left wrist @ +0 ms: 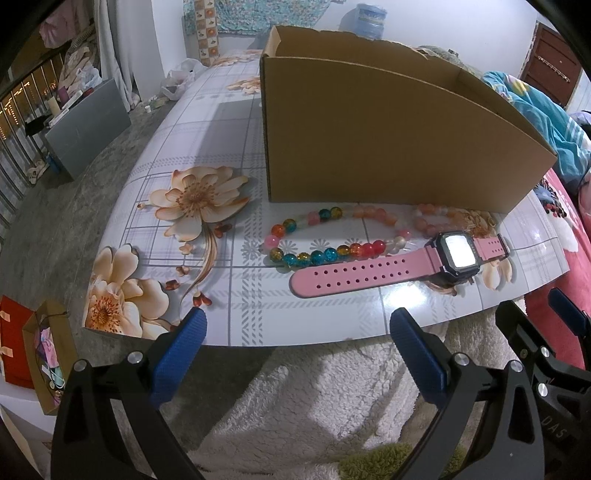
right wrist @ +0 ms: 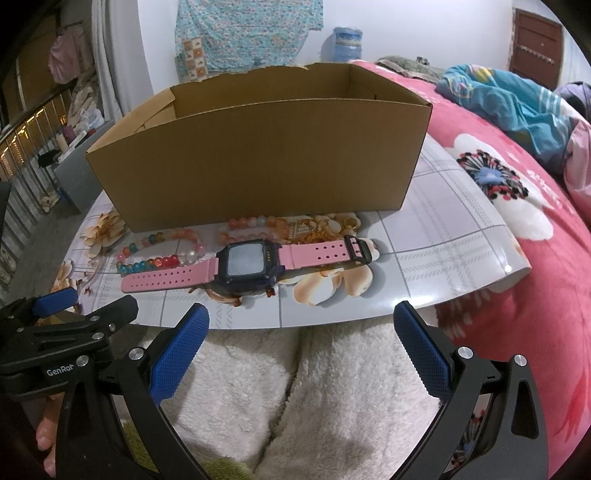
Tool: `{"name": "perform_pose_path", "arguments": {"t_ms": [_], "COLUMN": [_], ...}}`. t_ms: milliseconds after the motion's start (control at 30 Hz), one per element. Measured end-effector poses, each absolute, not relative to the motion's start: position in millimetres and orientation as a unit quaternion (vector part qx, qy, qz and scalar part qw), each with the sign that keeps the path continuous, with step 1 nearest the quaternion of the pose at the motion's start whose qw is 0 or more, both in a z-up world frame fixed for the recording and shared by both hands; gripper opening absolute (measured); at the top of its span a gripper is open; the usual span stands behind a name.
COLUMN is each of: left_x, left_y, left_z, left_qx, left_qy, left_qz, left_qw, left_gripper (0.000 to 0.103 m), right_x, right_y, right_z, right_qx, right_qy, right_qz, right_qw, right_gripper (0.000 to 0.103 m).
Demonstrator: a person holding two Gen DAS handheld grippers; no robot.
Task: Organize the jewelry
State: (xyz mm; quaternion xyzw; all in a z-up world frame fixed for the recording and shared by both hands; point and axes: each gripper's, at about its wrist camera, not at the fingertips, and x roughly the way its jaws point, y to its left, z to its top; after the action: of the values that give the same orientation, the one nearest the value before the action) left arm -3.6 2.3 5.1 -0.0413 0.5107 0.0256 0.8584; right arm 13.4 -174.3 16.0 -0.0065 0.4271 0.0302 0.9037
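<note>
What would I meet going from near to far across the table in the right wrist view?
Pink watch → colourful bead bracelet → cardboard box.

Grippers: two, hand-held, side by side.
Left gripper: jaws wide apart, empty, pointing forward. Right gripper: jaws wide apart, empty, level with left. Blue ribbed pads.

We see a white wall hung with a floral cloth, a brown door at right, a grey speckled floor, a red flowered bedspread, a crumpled blue blanket, a lit railing at left
</note>
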Motion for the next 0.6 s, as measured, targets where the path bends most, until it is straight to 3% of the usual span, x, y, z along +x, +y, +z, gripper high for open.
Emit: {"name": "perform_pose_path", "arguments": {"t_ms": [600], "left_x": [-2.8], "left_y": [1.0], "left_z": [5.4], "left_qx": [-0.041], "left_qy": [0.511], "left_qz": [0.026], "left_qw": [0.858], "left_gripper": [0.097], "right_x": [13.4], "right_y": [-173.1], "right_z": [16.7], "right_qx": [-0.004], "right_qy": [0.425], "right_qz": [0.031], "right_qw": [0.905], "right_gripper": [0.096]}}
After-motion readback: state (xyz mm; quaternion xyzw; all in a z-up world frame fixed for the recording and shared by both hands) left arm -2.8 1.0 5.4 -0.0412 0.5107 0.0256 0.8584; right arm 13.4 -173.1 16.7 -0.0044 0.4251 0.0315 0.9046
